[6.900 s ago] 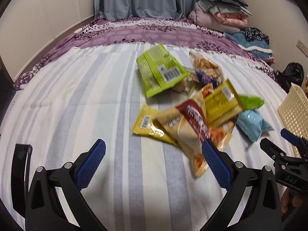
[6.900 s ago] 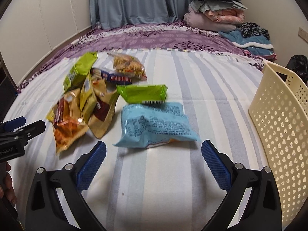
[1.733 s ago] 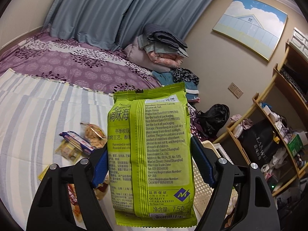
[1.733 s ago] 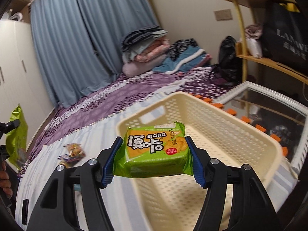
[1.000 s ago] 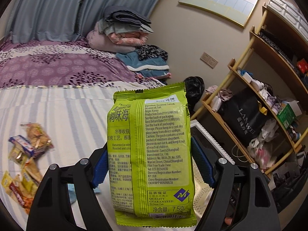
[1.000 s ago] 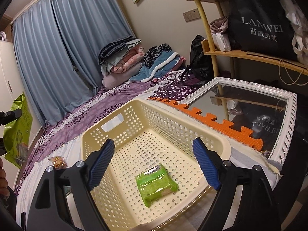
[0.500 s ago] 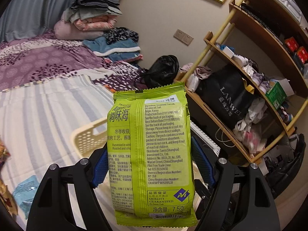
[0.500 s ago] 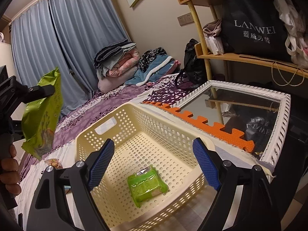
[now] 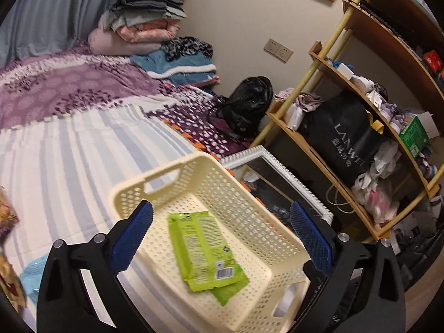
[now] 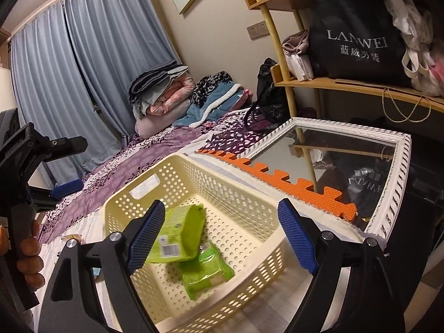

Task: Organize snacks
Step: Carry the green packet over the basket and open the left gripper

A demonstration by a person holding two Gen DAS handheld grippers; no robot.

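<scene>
1. The left claw (image 9: pixel 220 236) is held right over the basket (image 9: pixel 155 179), jaws opening with nothing between them, so the tall green pack (image 9: pixel 205 249) looks just let go.
2. That pack is seen lying flat in the basket, partly on the small green pack (image 10: pixel 206 273).
3. The right claw (image 10: pixel 219 238) is kept open and empty above the basket too.
4. More snacks (image 9: pixel 8 216) are left on the bed (image 9: pixel 69 149), so sorting probably isn't done.
5. The tall pack is lime green, back up, fine print and barcode showing.

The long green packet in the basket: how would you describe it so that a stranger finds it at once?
Find the cream perforated basket on the striped bed cover. Two green snacks lie inside. The long green packet rests partly on the small square green pack; it is flatter, longer, and shows fine print and a barcode.
</scene>
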